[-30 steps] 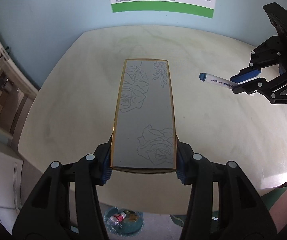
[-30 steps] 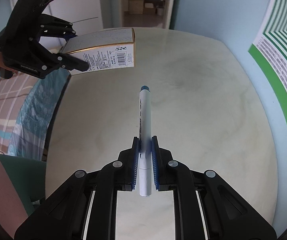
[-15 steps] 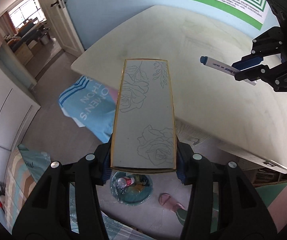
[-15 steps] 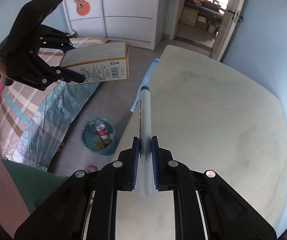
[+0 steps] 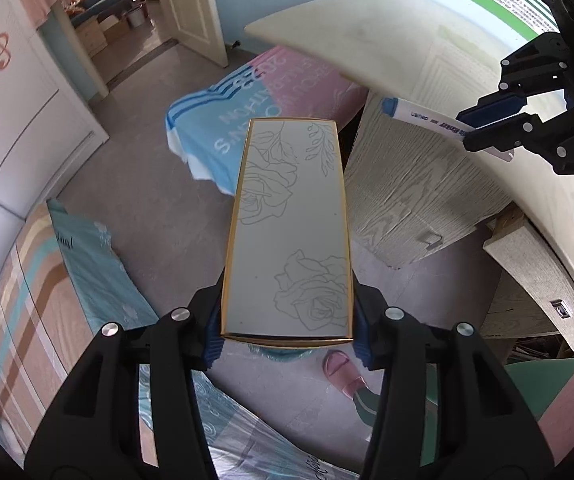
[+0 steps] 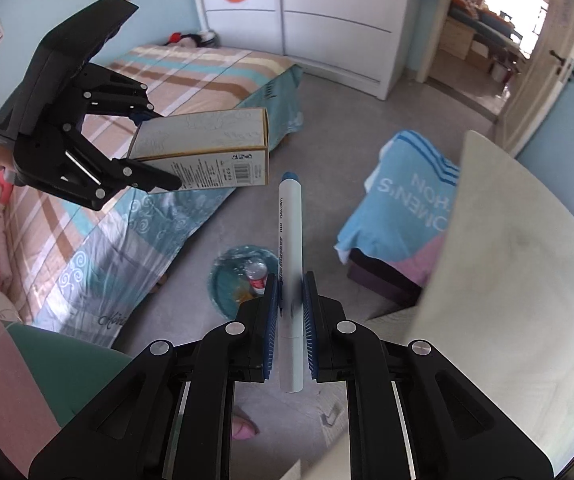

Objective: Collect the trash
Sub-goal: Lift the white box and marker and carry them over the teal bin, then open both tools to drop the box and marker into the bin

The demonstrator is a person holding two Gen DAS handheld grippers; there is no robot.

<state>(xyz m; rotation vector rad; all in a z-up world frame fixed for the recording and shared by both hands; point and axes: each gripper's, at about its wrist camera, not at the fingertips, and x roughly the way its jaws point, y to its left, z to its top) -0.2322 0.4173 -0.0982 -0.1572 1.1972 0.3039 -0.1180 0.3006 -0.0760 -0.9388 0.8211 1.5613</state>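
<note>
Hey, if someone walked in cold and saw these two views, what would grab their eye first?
Probably the long grey box with rose outlines and gold edges, clamped in the left gripper above the floor. Next, the white marker with a blue cap, pinched in the right gripper. Below it on the floor stands a teal bin with a bottle inside.
</note>
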